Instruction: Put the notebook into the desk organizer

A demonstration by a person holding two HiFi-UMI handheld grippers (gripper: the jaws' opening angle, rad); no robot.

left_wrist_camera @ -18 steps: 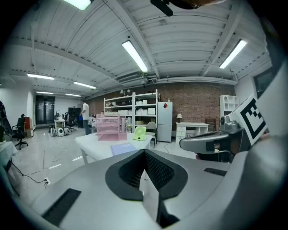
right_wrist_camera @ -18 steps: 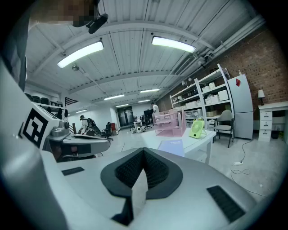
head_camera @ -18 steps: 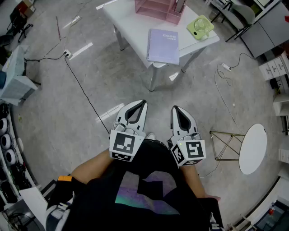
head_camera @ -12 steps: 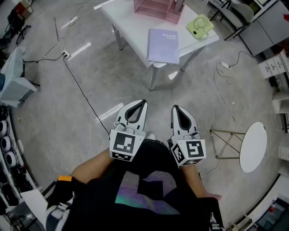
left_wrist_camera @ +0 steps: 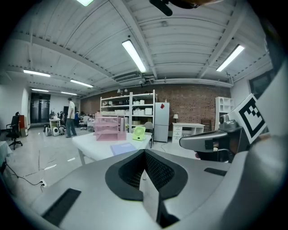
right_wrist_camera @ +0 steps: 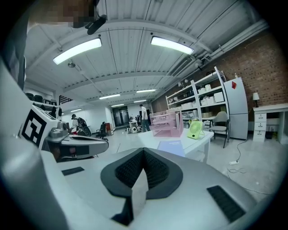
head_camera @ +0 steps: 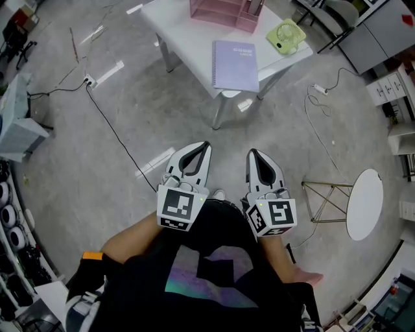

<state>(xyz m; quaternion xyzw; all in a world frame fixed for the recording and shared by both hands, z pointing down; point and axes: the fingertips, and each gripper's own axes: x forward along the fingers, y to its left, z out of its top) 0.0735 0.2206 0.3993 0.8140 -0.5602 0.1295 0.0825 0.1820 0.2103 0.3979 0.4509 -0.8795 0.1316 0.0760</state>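
Fingers (left_wrist_camera: pixel 85 179) of the left gripper (head_camera: pixel 201 151) are closed fully on each other, and nothing is between them. It is the same for the fingers (right_wrist_camera: pixel 202 179) of the right gripper (head_camera: pixel 253 157): they are pressed together and hold nothing. Both grippers hang side by side in the lower middle of the head view, close to the person's body and pointing toward the table.

The notebook (head_camera: pixel 235 65), with a pale purple cover, lies flat and closed in the upper middle of the head view, on the near corner of the white table (head_camera: pixel 185 35). It is well apart from both grippers. Just above it, at the top edge of the frame, stands the pink desk organizer (head_camera: pixel 224 11); the notebook is outside it and, as far as I can see, does not touch it. To the right of the organizer a small green fan (head_camera: pixel 288 35) lies on the same table.

Farther out there is grey floor with a black cable (head_camera: pixel 120 139) at the left and a round white side table (head_camera: pixel 363 204) at the right.

My judgement is that no part of the task is done yet. What is left is everything: to come to the table, to open one gripper, to take the notebook, to lift it and to place it into the organizer.
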